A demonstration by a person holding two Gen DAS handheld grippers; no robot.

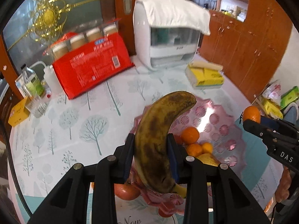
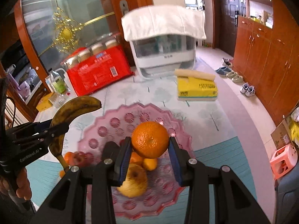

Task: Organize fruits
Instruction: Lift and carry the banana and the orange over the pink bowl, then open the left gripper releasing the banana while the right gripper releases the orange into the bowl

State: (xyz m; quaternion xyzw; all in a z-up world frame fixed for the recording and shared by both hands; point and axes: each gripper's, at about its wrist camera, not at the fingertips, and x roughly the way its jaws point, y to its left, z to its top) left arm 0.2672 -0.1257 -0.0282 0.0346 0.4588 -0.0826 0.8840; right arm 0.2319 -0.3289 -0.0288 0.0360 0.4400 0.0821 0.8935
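Note:
My left gripper [image 1: 150, 150] is shut on a brown-spotted banana [image 1: 158, 140] and holds it above the left side of the pink glass fruit plate [image 1: 224, 128]. The banana also shows in the right wrist view [image 2: 74, 110]. My right gripper [image 2: 149, 149] is shut on a large orange [image 2: 150, 140] and holds it above the plate [image 2: 112, 123]. That orange shows at the right of the left wrist view [image 1: 251, 113]. In the plate lie small oranges [image 1: 189, 135], a yellow apple [image 2: 133, 181] and a red apple [image 2: 79, 158].
The table [image 1: 74, 121] has a tree-print cloth. A red package [image 1: 89, 65], a white appliance [image 1: 166, 43] under a cloth, a yellow tissue pack [image 1: 205, 76] and bottles [image 1: 31, 85] stand at the back. A tomato-like red fruit [image 1: 127, 191] lies beside the plate.

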